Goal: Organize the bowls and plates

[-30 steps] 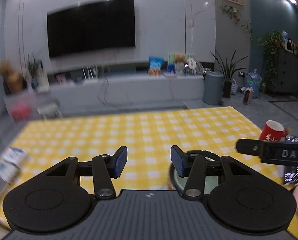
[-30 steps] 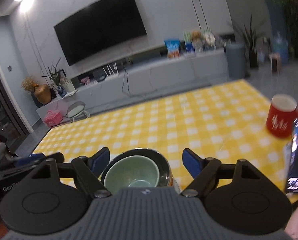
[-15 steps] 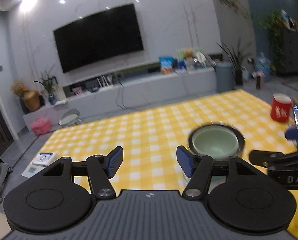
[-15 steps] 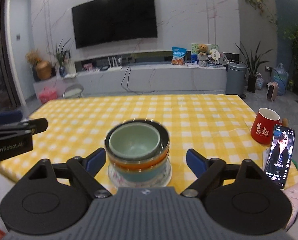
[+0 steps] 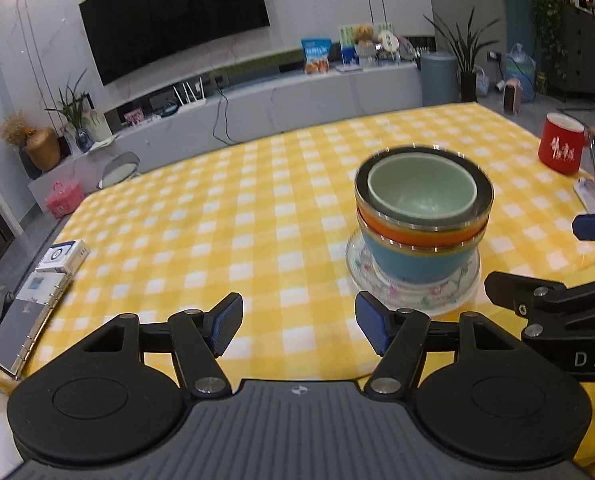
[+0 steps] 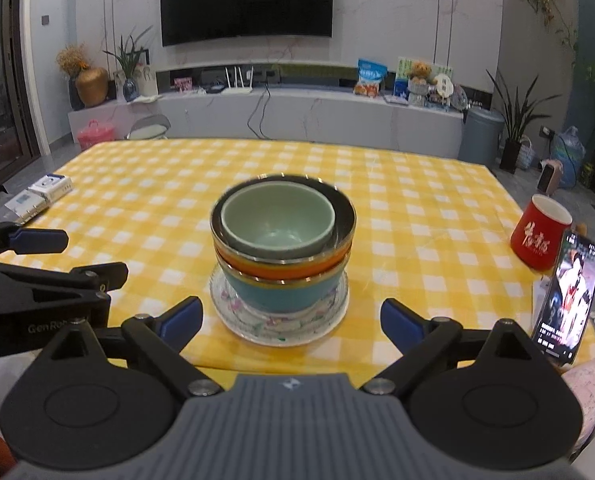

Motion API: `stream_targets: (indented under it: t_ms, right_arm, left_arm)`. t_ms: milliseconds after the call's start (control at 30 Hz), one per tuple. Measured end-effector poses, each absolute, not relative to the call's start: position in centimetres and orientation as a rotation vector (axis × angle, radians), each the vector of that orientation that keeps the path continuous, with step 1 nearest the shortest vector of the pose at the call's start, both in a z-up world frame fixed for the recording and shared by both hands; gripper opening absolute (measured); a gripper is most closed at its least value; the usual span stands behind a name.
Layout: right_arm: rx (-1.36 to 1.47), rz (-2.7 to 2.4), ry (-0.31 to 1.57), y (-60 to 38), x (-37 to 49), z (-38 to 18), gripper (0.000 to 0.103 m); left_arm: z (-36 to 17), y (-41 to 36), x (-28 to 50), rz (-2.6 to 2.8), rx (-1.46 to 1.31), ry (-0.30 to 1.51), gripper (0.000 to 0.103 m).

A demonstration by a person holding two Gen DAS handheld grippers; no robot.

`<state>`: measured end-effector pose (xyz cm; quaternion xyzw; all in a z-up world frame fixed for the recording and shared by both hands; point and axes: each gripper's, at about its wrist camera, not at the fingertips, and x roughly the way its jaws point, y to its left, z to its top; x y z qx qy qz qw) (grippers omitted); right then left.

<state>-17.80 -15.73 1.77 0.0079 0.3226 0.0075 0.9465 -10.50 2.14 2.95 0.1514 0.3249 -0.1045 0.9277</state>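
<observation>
- Standing nested on the floral plate (image 6: 277, 326), the bowl stack (image 6: 283, 248) rests on the desk (image 6: 397, 184), just ahead of the right hand-held gripper (image 6: 291, 318).
- Right jaws: just widened, nothing between them.
- Left hand-held gripper (image 5: 299, 322): jaws likewise just widened, empty; stack ahead to its right.
- Judgement: stacking looks complete; no loose dishes remain in view.

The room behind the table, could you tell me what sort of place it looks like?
Most likely a home living room. A large wall-mounted television hangs above a long low media console, potted plants stand about, and the table wears a yellow checked tablecloth bearing household bowls.
</observation>
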Motion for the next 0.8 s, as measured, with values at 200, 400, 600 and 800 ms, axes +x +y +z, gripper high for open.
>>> stream_targets:
  t_ms: [200, 400, 600, 800]
  right_arm:
    - [0.031, 0.006, 0.692, -15.75, -17.26, 0.92, 0.094]
    - [0.031, 0.007, 0.699, -15.67, -17.15, 0.73, 0.094]
    - [0.023, 0.002, 0.698, -15.53, -17.19, 0.77, 0.095]
    - [0.014, 0.001, 0.697, -15.47, -17.20, 0.71, 0.096]
  left_arm:
    - [2.26, 2.12, -10.33, -0.222, 0.318, 0.699, 0.076]
    - [2.45, 2.24, -10.33, -0.220, 0.314, 0.707, 0.076]
    - [2.47, 2.15, -10.31, -0.216, 0.320, 0.702, 0.077]
    - [2.53, 2.22, -10.40, -0.217, 0.321, 0.701, 0.077]
